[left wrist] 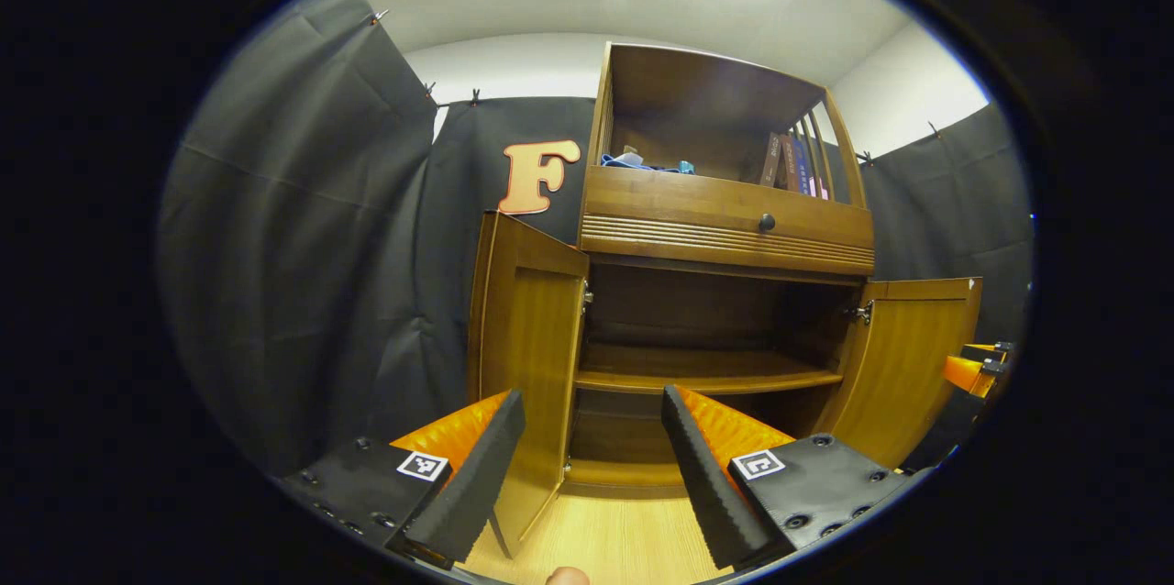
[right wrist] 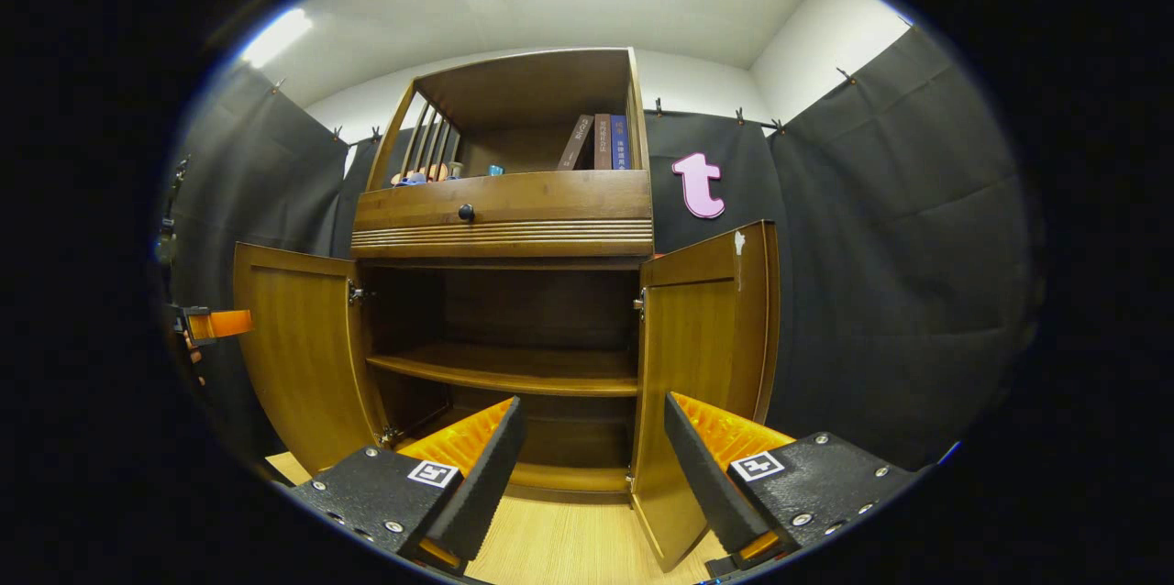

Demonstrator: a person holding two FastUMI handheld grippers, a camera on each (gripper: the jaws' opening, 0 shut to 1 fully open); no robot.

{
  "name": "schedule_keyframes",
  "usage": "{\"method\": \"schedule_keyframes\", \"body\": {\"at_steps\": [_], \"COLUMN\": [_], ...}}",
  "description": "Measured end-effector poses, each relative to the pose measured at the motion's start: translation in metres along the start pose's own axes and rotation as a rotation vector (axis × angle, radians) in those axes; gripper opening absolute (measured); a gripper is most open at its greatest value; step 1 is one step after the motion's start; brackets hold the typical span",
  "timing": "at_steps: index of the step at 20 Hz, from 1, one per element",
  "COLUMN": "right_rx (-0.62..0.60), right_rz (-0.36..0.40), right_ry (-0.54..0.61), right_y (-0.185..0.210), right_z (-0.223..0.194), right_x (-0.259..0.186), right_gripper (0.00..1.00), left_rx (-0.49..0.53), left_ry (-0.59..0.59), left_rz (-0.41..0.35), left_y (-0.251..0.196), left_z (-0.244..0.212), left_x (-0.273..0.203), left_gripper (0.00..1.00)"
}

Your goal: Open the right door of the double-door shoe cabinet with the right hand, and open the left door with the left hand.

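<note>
Shoe cabinet [left wrist: 725, 218] of warm, glossy brown wood stands straight ahead of both tools, against the black cloth wall, with both lower doors swung wide. In the left gripper view, the left gripper [left wrist: 592, 466] hangs low in front of the cabinet with its jaws spread apart and nothing between them; its fingers [left wrist: 477, 466] are wedge-shaped, with finely ribbed inner faces. Just beyond its left finger stands the left door [left wrist: 527, 356], a flat framed panel seen nearly edge-on, hinged with small metal fittings. Farther off to the right, the right door [left wrist: 917, 356] angles outward, and past it the tip of the other tool shows at the view's edge. In the right gripper view, the right gripper [right wrist: 592, 466] also sits low and apart, holding nothing, with the right door [right wrist: 706, 356] standing just beyond its right finger and the left door [right wrist: 303, 347] open on the far side. Between the doors the dark interior holds one smooth shelf board [right wrist: 514, 369] with a rounded front edge. Above runs a drawer front [right wrist: 504, 209] with a round dark knob [right wrist: 466, 213] and a band of fine horizontal grooves. An open upper shelf with slender side spindles holds upright books [right wrist: 601, 142]. Pale wood-grain floor [right wrist: 569, 548] lies beneath the tools.
</note>
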State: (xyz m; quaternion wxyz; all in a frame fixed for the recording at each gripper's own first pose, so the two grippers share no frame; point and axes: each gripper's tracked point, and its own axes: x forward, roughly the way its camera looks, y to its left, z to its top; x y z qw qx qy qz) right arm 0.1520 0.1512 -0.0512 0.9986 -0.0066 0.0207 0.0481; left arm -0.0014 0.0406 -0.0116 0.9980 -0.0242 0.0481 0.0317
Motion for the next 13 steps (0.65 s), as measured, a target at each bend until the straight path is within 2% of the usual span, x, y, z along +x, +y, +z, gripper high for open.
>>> {"method": "schedule_keyframes", "body": {"at_steps": [1, 2, 3, 4, 5, 6, 7, 8, 9, 13], "right_rx": [0.003, 0.006, 0.007, 0.005, 0.002, 0.000, -0.002, -0.002, -0.002, 0.003], "right_rz": [0.000, 0.000, 0.000, 0.000, 0.000, 0.002, 0.005, 0.005, 0.007, 0.004], "right_ry": [-0.002, -0.003, -0.005, -0.003, -0.003, -0.002, -0.001, -0.001, -0.002, -0.009], "right_y": [-0.0005, -0.0004, -0.0008, -0.0008, -0.0008, -0.0007, 0.0001, 0.0005, 0.0004, -0.0014], "right_z": [0.0010, 0.0016, 0.0018, 0.0011, 0.0009, -0.0001, -0.0013, -0.0017, -0.0018, -0.0010], "right_x": [0.0008, 0.0004, 0.0013, 0.0011, 0.0019, 0.0021, 0.0024, 0.0027, 0.0034, 0.0044], "right_gripper": [0.87, 0.99, 0.93, 0.93, 0.99, 0.99, 0.99, 0.93, 0.99, 0.99], "left_rx": [0.004, 0.007, 0.006, 0.003, 0.001, 0.001, 0.004, 0.008, 0.011, 0.023], "left_ry": [-0.004, -0.007, -0.008, -0.007, -0.006, -0.008, -0.009, -0.011, -0.012, -0.013], "left_rz": [0.004, 0.005, 0.004, 0.004, 0.005, 0.007, 0.012, 0.016, 0.016, 0.019], "left_y": [0.0006, 0.0012, 0.0011, 0.0009, 0.0015, 0.0022, 0.0030, 0.0040, 0.0034, 0.0022], "left_z": [0.0002, 0.0011, 0.0022, 0.0021, 0.0009, 0.0020, 0.0019, 0.0025, 0.0030, 0.0033], "left_x": [0.0006, 0.0011, 0.0007, 0.0005, -0.0003, -0.0003, -0.0003, -0.0006, 0.0001, -0.0011], "left_gripper": [0.99, 0.99, 0.99, 0.99, 0.99, 0.96, 0.99, 0.99, 0.99, 0.99]}}
